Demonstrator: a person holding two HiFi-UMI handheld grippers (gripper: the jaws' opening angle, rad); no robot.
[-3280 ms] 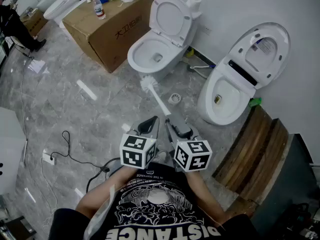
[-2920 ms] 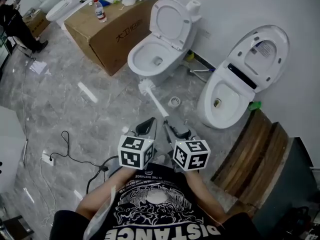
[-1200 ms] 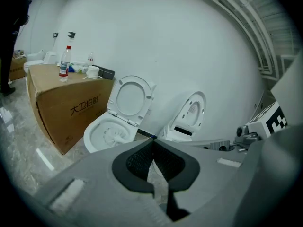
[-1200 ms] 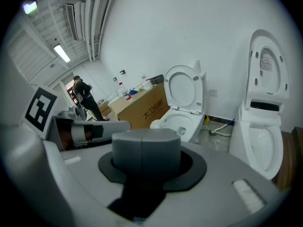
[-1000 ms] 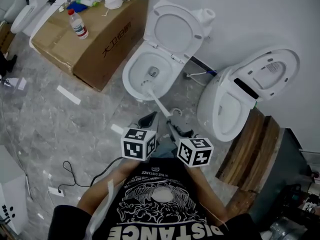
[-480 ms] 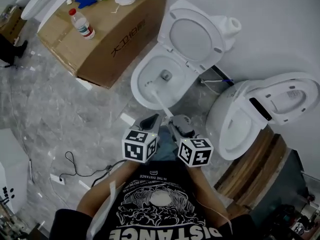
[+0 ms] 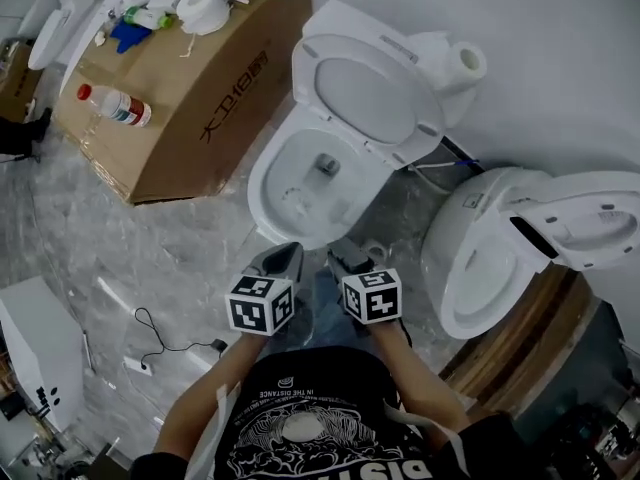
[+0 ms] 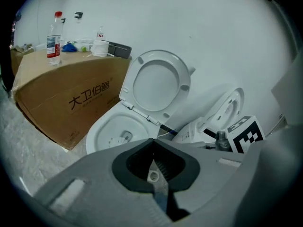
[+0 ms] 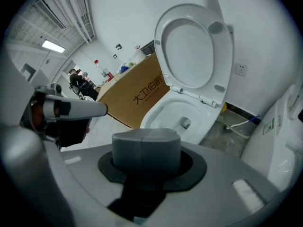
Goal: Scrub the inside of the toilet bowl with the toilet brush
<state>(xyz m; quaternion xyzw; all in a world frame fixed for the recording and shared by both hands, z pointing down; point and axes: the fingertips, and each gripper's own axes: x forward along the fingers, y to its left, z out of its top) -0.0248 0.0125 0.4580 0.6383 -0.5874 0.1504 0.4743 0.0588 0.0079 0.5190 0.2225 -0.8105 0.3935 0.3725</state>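
The white toilet point(image 7: 300, 183) stands with its lid point(image 7: 365, 83) raised, and its bowl also shows in the left gripper view point(image 8: 118, 131) and the right gripper view point(image 9: 175, 115). My right gripper point(image 7: 342, 255) hangs just before the bowl's near rim, shut on the grey end of the toilet brush handle point(image 9: 146, 148). The rest of the brush is hidden below the jaws, and I cannot make it out in the head view. My left gripper point(image 7: 284, 260) is beside it, shut and holding nothing.
A cardboard box point(image 7: 190, 98) left of the toilet carries a bottle point(image 7: 115, 105) and a tape roll point(image 7: 203, 8). A second toilet point(image 7: 500, 258) stands close on the right, with wooden boards point(image 7: 520, 333) behind it. A cable point(image 7: 160, 338) lies on the floor.
I have come closer to the toilet. The brush head went from above the floor into the bowl. Both grippers now sit at the near rim and the handle no longer shows.
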